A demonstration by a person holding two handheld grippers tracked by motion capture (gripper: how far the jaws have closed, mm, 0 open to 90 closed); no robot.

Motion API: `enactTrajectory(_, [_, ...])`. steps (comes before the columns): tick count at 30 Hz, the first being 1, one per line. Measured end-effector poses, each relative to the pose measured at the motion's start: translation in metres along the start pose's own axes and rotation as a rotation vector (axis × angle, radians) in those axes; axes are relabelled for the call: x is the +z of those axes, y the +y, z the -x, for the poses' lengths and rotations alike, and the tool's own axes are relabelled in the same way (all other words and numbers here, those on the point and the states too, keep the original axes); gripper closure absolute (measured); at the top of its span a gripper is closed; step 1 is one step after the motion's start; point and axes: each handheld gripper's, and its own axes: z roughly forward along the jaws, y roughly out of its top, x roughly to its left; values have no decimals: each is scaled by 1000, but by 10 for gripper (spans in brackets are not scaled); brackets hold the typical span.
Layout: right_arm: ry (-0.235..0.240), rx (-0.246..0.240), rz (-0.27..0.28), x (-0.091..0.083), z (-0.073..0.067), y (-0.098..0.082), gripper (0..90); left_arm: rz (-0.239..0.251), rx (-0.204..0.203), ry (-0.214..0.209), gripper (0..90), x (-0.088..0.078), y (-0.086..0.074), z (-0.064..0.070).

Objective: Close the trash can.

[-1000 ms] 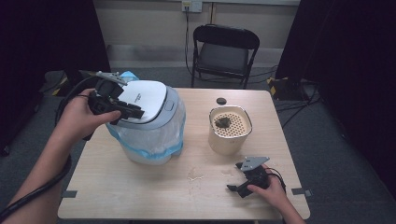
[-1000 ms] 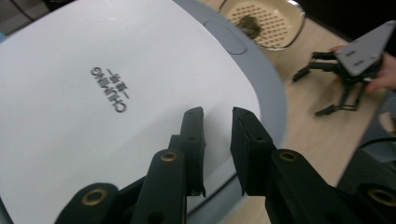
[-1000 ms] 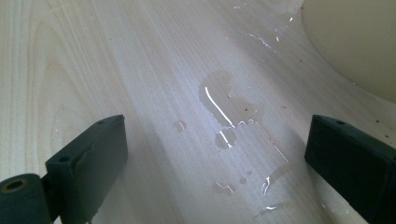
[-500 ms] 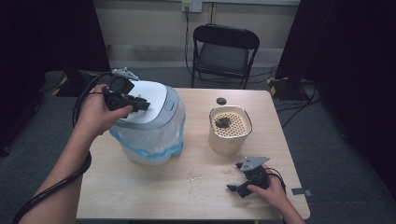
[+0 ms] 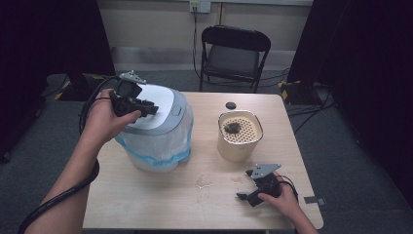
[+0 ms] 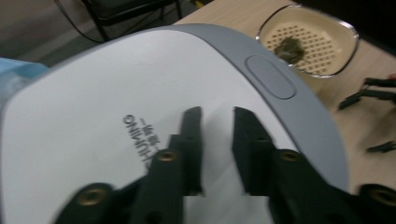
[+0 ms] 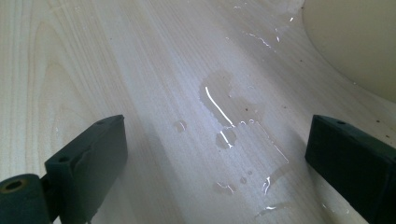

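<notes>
Now the left gripper (image 5: 146, 108) sits over the white lid (image 5: 158, 105) of the bin (image 5: 160, 146), at the left side of the table (image 5: 146, 204). Its two black jaws have just been opening a little. A thin gap is between them and nothing is in it. In the left gripper view the jaws lie right over the lid, near some grey writing (image 6: 140, 137), and I cannot tell if they touch it. A grey button (image 6: 271, 77) is on the lid's rim further on. The bin has a clear bag (image 5: 146, 141) with a blue edge around it.

Next to the bin is a cream pot (image 5: 238, 141). Its top is full of little holes, and a dark lump (image 5: 233, 127) lies on it. A small black cap (image 5: 230, 105) lies behind the pot.

Near the front right, the right gripper (image 5: 246, 197) rests on the table with its jaws wide apart and nothing in them. Some spilled water (image 7: 229, 126) lies between them. A black chair (image 5: 234, 53) stands behind the table.
</notes>
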Motion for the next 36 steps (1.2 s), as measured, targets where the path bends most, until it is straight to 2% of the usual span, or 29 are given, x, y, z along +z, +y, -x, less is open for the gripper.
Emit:
enactTrajectory(1, [0, 0, 0, 0, 0, 0, 49, 9, -11, -12, 598, 0, -1, 1])
enactTrajectory(4, [0, 0, 0, 0, 0, 0, 49, 17, 13, -42, 365, 2, -2, 2])
enactTrajectory(5, [0, 0, 0, 0, 0, 0, 49, 19, 3, -54, 298, 2, -3, 3])
enactTrajectory(6, [0, 1, 0, 0, 0, 0, 49, 16, 5, -73, 242, 2, -4, 4])
enactTrajectory(7, [0, 0, 0, 0, 0, 0, 49, -7, 20, -83, 228, -1, -3, 6])
enactTrajectory(8, [0, 0, 0, 0, 0, 0, 49, -23, 16, -85, 255, -4, -3, 7])
enactTrajectory(9, [0, 0, 0, 0, 0, 0, 49, -18, 22, -96, 258, -7, -3, 9])
enactTrajectory(11, [0, 0, 0, 0, 0, 0, 49, -2, 9, -107, 239, -13, -3, 11])
enactTrajectory(16, [0, 0, 0, 0, 0, 0, 49, 16, 25, -137, 164, -28, -11, 13])
enactTrajectory(18, [0, 0, 0, 0, 0, 0, 49, 13, 22, -133, 164, -34, -15, 14])
enactTrajectory(21, [0, 0, 0, 0, 0, 0, 49, 7, 38, -136, 160, -40, -23, 15])
enactTrajectory(22, [0, 0, 0, 0, 0, 0, 48, 10, 30, -141, 159, -42, -25, 15])
enactTrajectory(23, [1, 0, 0, 0, 0, 0, 48, 15, 13, -148, 160, -44, -29, 15])
enactTrajectory(27, [2, -1, -2, 0, 0, 0, 45, 24, -1, -159, 161, -49, -41, 15])
enactTrajectory(30, [-1, -2, -1, 0, 0, 0, 45, 9, -8, -175, 161, -50, -55, 13])
enactTrajectory(31, [-1, -2, -1, 0, 0, 0, 45, 9, -8, -175, 161, -50, -55, 13])
enactTrajectory(32, [0, -2, -1, 0, 0, 0, 45, 7, -3, -180, 161, -50, -63, 13])
enactTrajectory(34, [0, -2, -1, 0, 0, 0, 45, 11, -1, -185, 161, -50, -67, 12])
enactTrajectory(36, [0, -2, -1, 0, 0, 0, 45, 28, -18, -190, 161, -51, -80, 12])
